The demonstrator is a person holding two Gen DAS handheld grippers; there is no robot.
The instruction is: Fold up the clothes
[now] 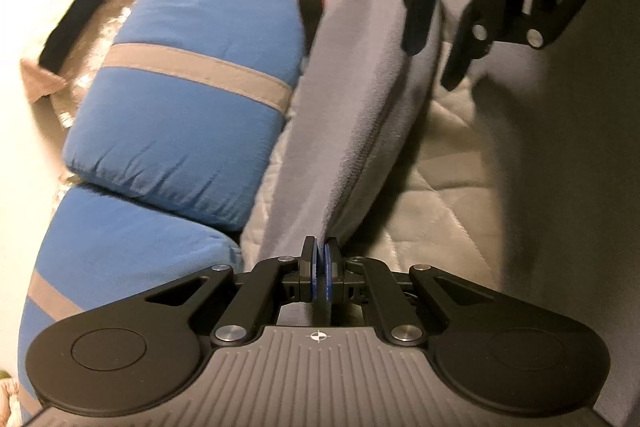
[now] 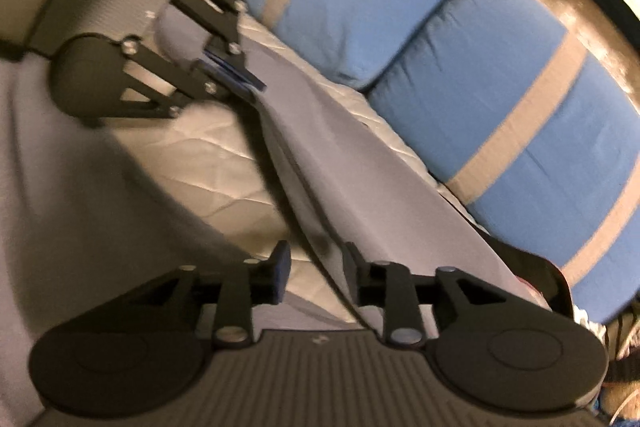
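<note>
A pale grey, soft-napped garment (image 1: 360, 99) is stretched in a taut, sloping band above a cream quilted bed cover (image 1: 440, 163), running just beside two blue cushions with grey stripes (image 1: 192, 75) that lie along the bed's edge. The left gripper (image 1: 320, 267) points forward and somewhat downward, its black linkage arms folded in and its blue-faced pads pressed together on the near end of the grey cloth, which rises away from them; in the right wrist view the same gripper (image 2: 234, 75) shows with the cloth fanning out from its pinched tip. The right gripper (image 2: 316, 267) also tilts downward, its fingers (image 2: 282, 267) standing about half apart; a seamed edge of the garment (image 2: 320, 211) passes through the gap, and the pads do not press on it. Seen from the left wrist, the right gripper (image 1: 440, 23) hangs over the far part of the cloth, blurred. A dark navy folded cloth (image 1: 88, 7) lies beyond the cushions.
</note>
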